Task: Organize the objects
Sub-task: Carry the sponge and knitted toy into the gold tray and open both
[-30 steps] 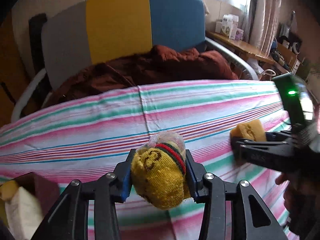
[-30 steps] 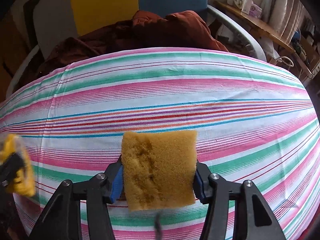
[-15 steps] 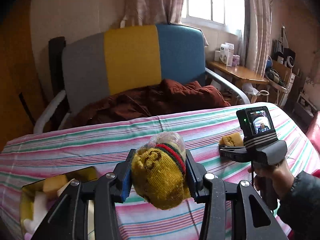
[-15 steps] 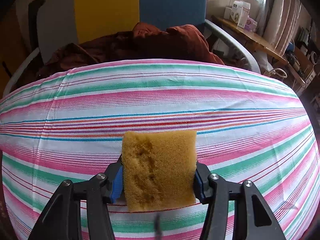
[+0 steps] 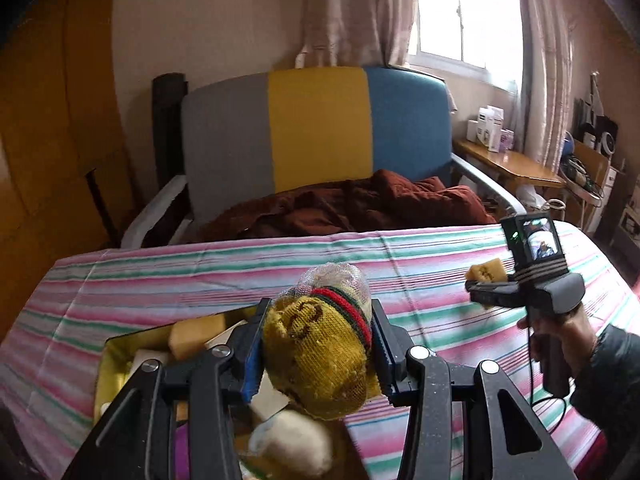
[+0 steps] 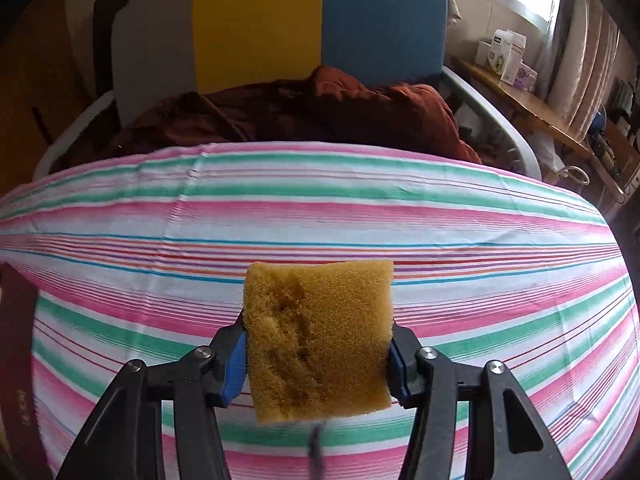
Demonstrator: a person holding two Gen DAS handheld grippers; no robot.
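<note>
My left gripper [image 5: 316,352] is shut on a yellow knitted pouch [image 5: 320,352] with a red and green band, held above a yellow box [image 5: 120,352] at the table's near left. The box holds a yellow sponge piece [image 5: 196,334] and white items [image 5: 292,440]. My right gripper [image 6: 316,344] is shut on a yellow-brown sponge [image 6: 320,340] and holds it above the striped tablecloth [image 6: 320,220]. The right gripper also shows in the left wrist view [image 5: 486,284], to the right over the table, with the sponge [image 5: 486,272] in it.
A chair [image 5: 320,128] with grey, yellow and blue panels stands behind the table, with a dark red cloth [image 5: 360,204] on its seat. A wooden side table [image 5: 508,164] with boxes is at the back right. A dark red object [image 6: 16,360] sits at the table's left edge.
My left gripper has pulled back and risen with the pouch, so the yellow box now lies under it. My right gripper has held the sponge nearly still, a little higher.
</note>
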